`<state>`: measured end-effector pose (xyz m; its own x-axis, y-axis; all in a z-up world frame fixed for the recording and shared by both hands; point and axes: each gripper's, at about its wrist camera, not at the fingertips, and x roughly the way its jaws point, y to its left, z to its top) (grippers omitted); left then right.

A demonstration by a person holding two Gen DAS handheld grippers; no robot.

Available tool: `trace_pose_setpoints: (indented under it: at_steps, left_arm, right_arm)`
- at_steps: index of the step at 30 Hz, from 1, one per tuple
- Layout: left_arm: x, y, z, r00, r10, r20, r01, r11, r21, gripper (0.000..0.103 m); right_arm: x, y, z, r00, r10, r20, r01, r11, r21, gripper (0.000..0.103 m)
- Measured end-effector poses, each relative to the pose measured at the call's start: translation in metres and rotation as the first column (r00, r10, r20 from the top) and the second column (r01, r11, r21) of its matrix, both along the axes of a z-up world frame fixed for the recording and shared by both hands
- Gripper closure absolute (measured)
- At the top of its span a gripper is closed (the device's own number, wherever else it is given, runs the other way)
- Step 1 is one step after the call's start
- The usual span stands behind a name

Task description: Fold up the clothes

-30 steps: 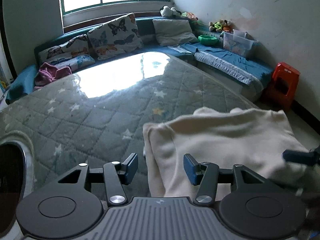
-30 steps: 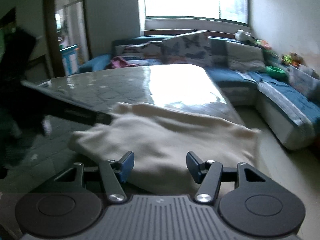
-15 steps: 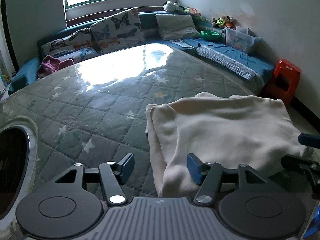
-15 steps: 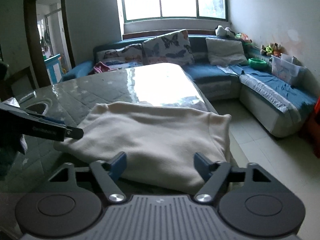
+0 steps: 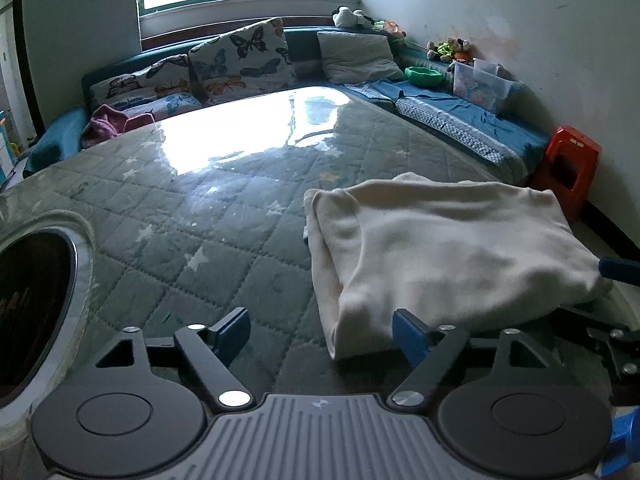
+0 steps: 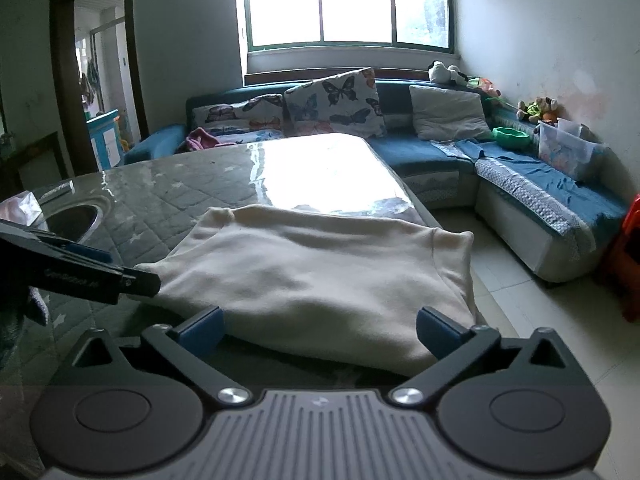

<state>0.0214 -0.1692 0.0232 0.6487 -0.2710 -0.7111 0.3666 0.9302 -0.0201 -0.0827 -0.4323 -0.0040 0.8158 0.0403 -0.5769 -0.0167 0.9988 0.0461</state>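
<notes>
A cream garment [image 5: 448,252] lies folded flat on the near right part of the glass-topped table [image 5: 200,216]; it also shows in the right wrist view [image 6: 312,280]. My left gripper [image 5: 322,332] is open and empty, just short of the garment's near left corner. My right gripper [image 6: 318,330] is open wide and empty, in front of the garment's near edge. The left gripper's fingers [image 6: 100,276] show at the left of the right wrist view, beside the garment's left corner.
A round metal basin [image 5: 36,304] is set in the table at the left. A blue corner sofa [image 6: 440,160] with butterfly cushions runs behind and to the right. A red stool [image 5: 568,168] stands by the right wall. Tiled floor [image 6: 560,340] lies right of the table.
Both grippers have pulled back from the garment and opened wider. The garment now lies still and flat on the table.
</notes>
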Motion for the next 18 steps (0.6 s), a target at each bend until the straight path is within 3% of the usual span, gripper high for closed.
trace_pose_setpoints:
  at_steps: [8,18]
  left_arm:
    - [-0.019,0.003,-0.002,1.0,-0.02,-0.001,0.02,1.0,0.005,0.009]
    - [-0.039,0.005,-0.006,1.0,-0.031,-0.003,0.031,1.0,0.002,0.005]
  right_arm:
    - [-0.011,0.007,0.002,1.0,-0.025,0.004,0.025,0.999,-0.025,0.0]
    - [-0.024,0.013,-0.001,0.999,-0.046,0.013,0.046,0.998,-0.039,0.0]
